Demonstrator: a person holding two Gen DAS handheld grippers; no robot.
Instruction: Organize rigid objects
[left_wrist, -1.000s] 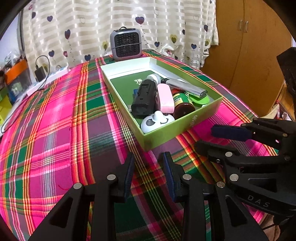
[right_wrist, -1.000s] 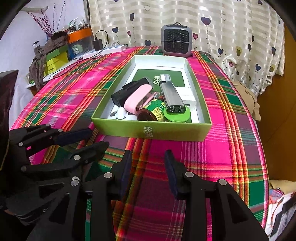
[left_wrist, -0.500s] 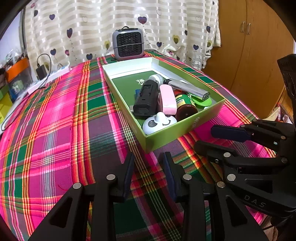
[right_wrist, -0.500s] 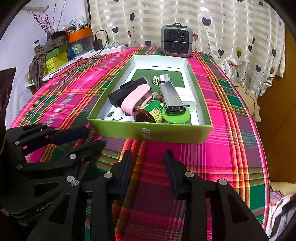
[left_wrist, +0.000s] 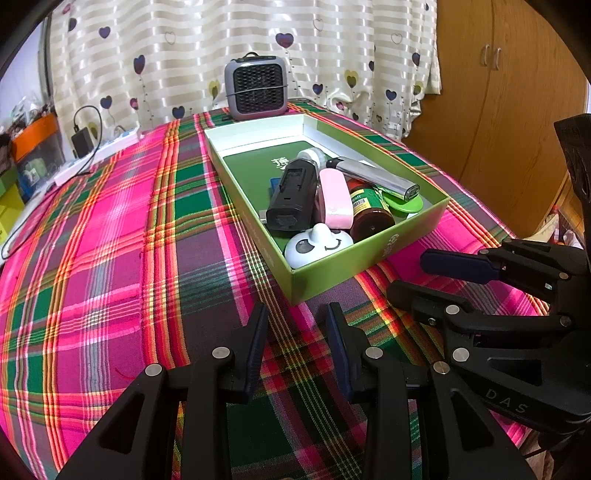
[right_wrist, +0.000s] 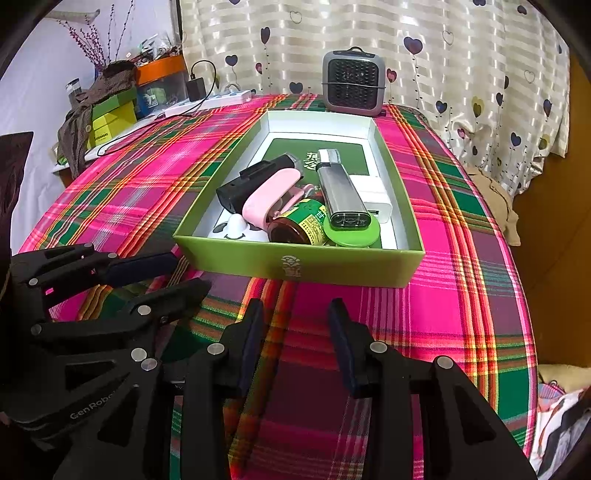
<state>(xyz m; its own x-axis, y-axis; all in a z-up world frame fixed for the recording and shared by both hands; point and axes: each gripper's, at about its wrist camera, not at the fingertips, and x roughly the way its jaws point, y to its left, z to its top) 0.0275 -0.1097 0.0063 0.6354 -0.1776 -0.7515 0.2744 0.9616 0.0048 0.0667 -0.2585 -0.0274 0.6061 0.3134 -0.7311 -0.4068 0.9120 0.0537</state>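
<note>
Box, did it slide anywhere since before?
No. The box still sits straight in front of the heater, its far edge just as close to it as before.

Table (left_wrist: 110, 258) covered in pink-green plaid cloth. Striped curtain (left_wrist: 221, 37) with heart print hangs behind it. Wooden wardrobe (left_wrist: 509, 92) stands at right. White wall (right_wrist: 37, 74) at left, with cluttered shelf (right_wrist: 110, 110) and power strip (right_wrist: 210, 101) beside the table.

Both wrist cams look down-fwd, near; share green box (left_wrist: 406, 236) (right_wrist: 295, 264).
</note>
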